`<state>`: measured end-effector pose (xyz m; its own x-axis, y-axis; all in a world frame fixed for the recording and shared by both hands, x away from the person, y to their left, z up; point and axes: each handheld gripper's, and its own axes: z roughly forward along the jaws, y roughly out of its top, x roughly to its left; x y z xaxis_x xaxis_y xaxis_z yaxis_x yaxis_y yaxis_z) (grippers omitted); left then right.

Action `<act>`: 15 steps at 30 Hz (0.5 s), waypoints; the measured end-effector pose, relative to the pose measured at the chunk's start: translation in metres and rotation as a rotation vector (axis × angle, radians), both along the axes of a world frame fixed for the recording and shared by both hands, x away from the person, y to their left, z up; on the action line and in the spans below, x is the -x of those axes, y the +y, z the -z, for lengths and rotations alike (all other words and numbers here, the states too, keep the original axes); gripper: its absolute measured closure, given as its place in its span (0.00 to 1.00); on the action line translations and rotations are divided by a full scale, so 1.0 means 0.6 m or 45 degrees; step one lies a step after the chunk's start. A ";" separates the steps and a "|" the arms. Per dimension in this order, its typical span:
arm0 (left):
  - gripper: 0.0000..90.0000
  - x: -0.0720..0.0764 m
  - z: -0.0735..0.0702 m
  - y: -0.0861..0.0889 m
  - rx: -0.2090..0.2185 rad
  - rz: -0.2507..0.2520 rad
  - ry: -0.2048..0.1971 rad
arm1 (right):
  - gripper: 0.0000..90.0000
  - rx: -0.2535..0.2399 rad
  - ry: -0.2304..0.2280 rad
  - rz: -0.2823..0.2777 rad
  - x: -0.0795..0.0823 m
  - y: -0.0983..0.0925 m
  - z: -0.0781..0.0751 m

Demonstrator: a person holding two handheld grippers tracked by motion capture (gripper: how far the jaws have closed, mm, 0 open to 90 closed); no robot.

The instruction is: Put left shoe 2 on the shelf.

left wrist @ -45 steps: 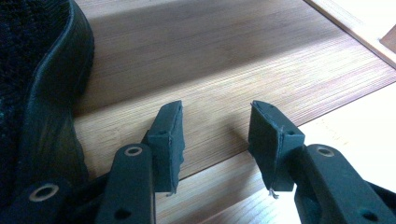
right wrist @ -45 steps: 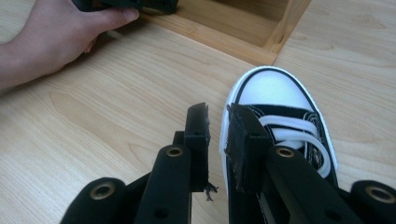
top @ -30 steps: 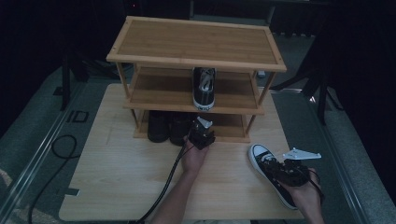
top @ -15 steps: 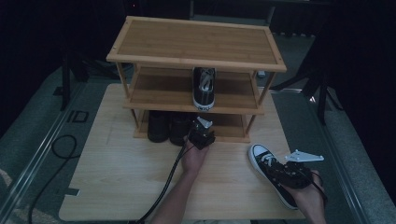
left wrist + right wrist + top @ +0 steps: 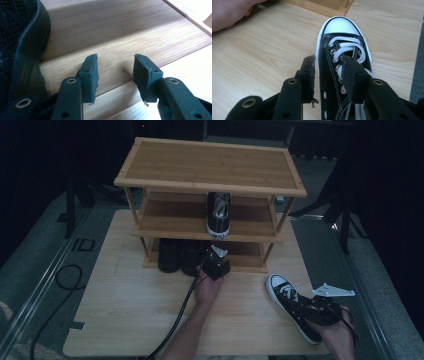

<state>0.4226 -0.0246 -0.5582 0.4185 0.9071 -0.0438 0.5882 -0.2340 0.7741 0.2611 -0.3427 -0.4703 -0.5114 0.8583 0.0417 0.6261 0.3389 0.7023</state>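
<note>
The black sneaker (image 5: 292, 312) with a white toe cap lies on the worktop (image 5: 125, 315) at about 4 o'clock from the shoe rack (image 5: 210, 170), toe pointing toward the rack. The right gripper (image 5: 312, 310) sits over the sneaker's rear half. In the right gripper view its fingers (image 5: 308, 75) straddle the sneaker's (image 5: 342, 65) side wall at the lacing: one finger stands just outside the shoe, the other lies over the white laces (image 5: 347, 48). A narrow gap shows between the outer finger and the canvas; the jaws have just been opening with the shoe between them, so the fingers stand apart and do not press it.

The left gripper (image 5: 216, 265) hovers at the rack's front edge, at 6 o'clock from the second sneaker (image 5: 219, 214), which stands on the middle shelf. In the left gripper view its fingers (image 5: 90, 75) stand open with nothing between them, over the bottom shelf's bamboo board (image 5: 130, 37). A dark shoe (image 5: 20, 50) lies just beside them at 9 o'clock; in the high view two dark shoes (image 5: 180, 255) sit on that bottom shelf.
</note>
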 end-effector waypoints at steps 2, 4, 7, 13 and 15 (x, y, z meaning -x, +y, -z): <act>0.62 0.000 0.000 0.000 0.000 0.000 0.000 | 0.70 -0.005 -0.008 0.007 0.001 -0.003 -0.002; 0.62 0.000 0.000 0.000 0.000 0.000 0.000 | 0.69 -0.008 -0.017 0.018 0.002 -0.007 -0.005; 0.62 0.000 0.000 0.000 0.000 0.000 0.000 | 0.68 -0.009 -0.030 0.036 0.002 -0.013 -0.009; 0.62 0.000 0.000 0.000 0.000 0.000 0.000 | 0.68 0.044 -0.018 0.062 0.003 -0.019 -0.005; 0.62 0.000 0.000 0.000 0.001 -0.001 0.000 | 0.69 0.055 -0.006 0.065 0.004 -0.020 0.000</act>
